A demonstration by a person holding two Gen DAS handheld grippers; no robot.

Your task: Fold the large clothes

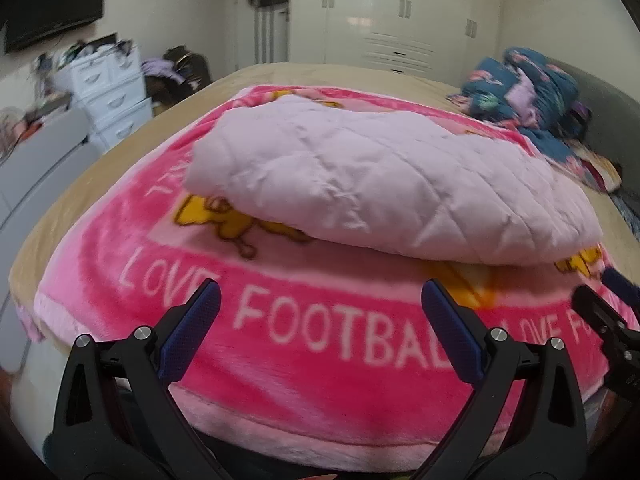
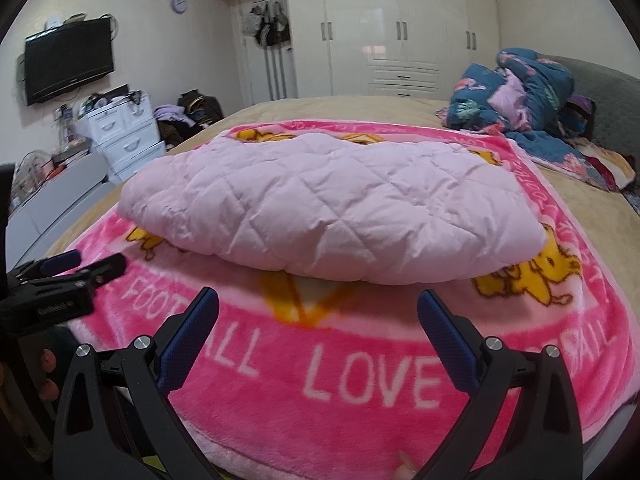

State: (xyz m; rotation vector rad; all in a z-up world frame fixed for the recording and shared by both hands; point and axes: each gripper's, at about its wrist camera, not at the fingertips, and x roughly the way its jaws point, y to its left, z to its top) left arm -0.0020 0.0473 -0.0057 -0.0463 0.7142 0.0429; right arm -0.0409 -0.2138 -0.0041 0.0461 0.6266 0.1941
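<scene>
A pale pink quilted garment [image 1: 384, 184] [image 2: 336, 208] lies folded into a thick rectangle on a bright pink blanket [image 1: 312, 340] [image 2: 360, 380] printed with "LOVE FOOTBALL". My left gripper [image 1: 320, 300] hovers open over the blanket's near border, short of the garment, with nothing between its blue pads. My right gripper [image 2: 318, 308] is open as well, just in front of the garment's near edge and empty. The right gripper shows at the right edge of the left wrist view [image 1: 608, 304]. The left gripper shows at the left edge of the right wrist view [image 2: 72, 276].
The blanket covers a beige bed [image 2: 360, 108]. A crumpled blue floral quilt [image 2: 528, 96] lies at the bed's far right by a grey headboard [image 2: 616, 100]. White drawers [image 2: 128, 136], a wall television [image 2: 68, 60] and white wardrobes [image 2: 400, 32] stand beyond the bed.
</scene>
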